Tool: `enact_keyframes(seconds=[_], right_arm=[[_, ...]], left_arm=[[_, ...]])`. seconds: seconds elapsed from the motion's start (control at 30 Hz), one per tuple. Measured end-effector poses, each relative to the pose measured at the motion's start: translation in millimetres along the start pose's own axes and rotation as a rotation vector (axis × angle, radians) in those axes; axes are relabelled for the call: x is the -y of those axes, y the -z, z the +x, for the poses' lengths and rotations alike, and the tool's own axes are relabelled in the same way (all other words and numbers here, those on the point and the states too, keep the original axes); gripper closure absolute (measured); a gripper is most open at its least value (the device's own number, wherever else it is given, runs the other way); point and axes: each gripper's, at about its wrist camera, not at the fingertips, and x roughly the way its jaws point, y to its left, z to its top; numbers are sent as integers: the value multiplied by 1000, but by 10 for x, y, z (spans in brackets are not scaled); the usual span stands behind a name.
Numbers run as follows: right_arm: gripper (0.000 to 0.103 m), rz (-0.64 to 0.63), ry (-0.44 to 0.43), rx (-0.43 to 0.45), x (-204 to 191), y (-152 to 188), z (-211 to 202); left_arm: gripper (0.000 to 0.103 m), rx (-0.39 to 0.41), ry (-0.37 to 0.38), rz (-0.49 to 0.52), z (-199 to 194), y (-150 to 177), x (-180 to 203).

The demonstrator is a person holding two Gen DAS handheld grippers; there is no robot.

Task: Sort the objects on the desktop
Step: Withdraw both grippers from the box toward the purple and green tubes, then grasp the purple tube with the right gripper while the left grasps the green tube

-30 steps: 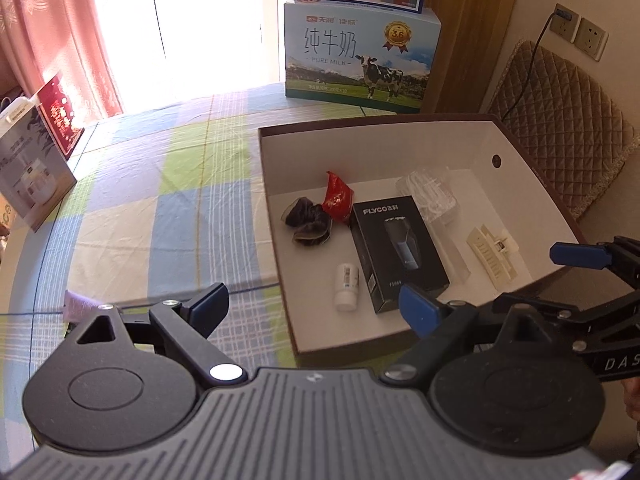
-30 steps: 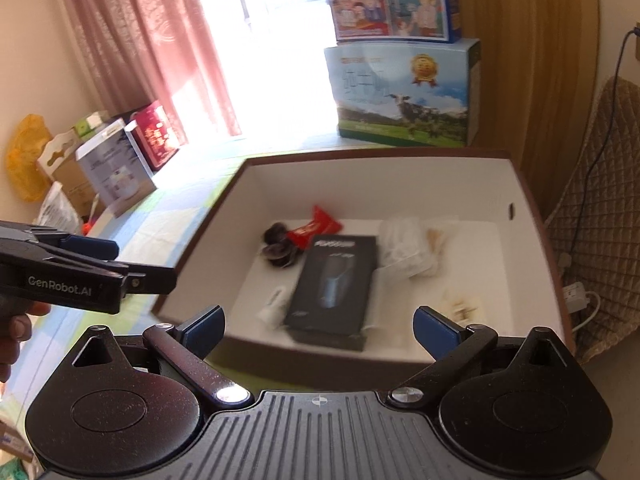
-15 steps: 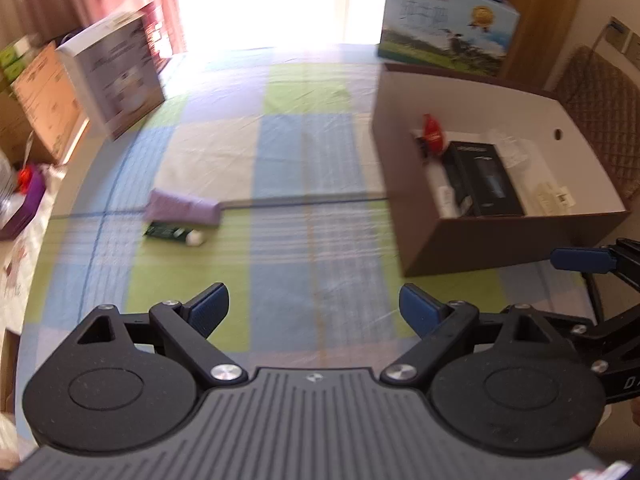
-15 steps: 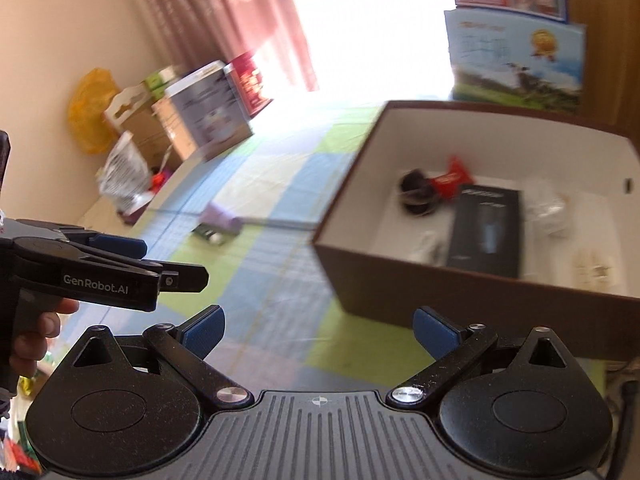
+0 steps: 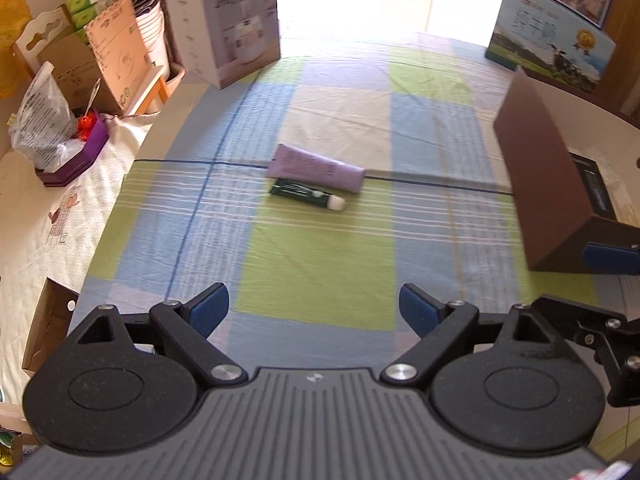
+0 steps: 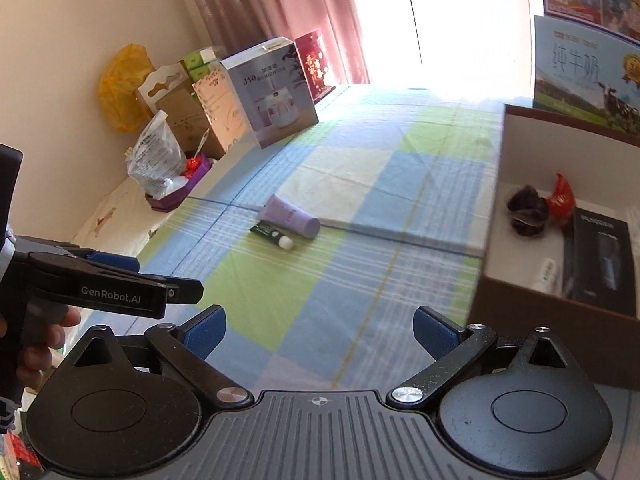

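Both claws spread, empty; purple tube (image 5: 316, 168) lies well ahead of left claw (image 5: 314, 310), right claw (image 6: 320, 330).

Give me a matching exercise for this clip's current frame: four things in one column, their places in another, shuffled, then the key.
Things:
1. purple tube
2. dark green tube
3. black carton
4. humidifier box

Places:
A. inside the brown box
B. standing at the tablecloth's far left edge
C. on the tablecloth, white cap toward the brown box
D. on the tablecloth, just beyond the other tube

Pairs: 1-D, 2-C, 3-A, 4-B
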Motion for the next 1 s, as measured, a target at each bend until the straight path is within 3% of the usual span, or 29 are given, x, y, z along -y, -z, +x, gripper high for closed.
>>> enact_keyframes(seconds=[0.1,0.3,0.4,0.77,0.9,1.0], right_arm=[[7,-24,6,10,-91,-88,182],[35,-53,28,8,-112,-270,588],[42,-46,60,-14,-41,-366,805],[43,28,127,-78,228,-623,1308],[43,39,134,-90,298,-668,1391],[43,36,136,-98,326,-695,1456]], left_arm=[[13,0,-11,-11,94,-58,-134],[13,-6,-6,-35,363,-214,-272],[13,-13,2,-47,547,-315,-274],[13,-53,33,-80,1220,-675,-128],[14,-58,10,-59,1427,-754,-66],[21,-65,-15,-27,1546,-761,-49]])
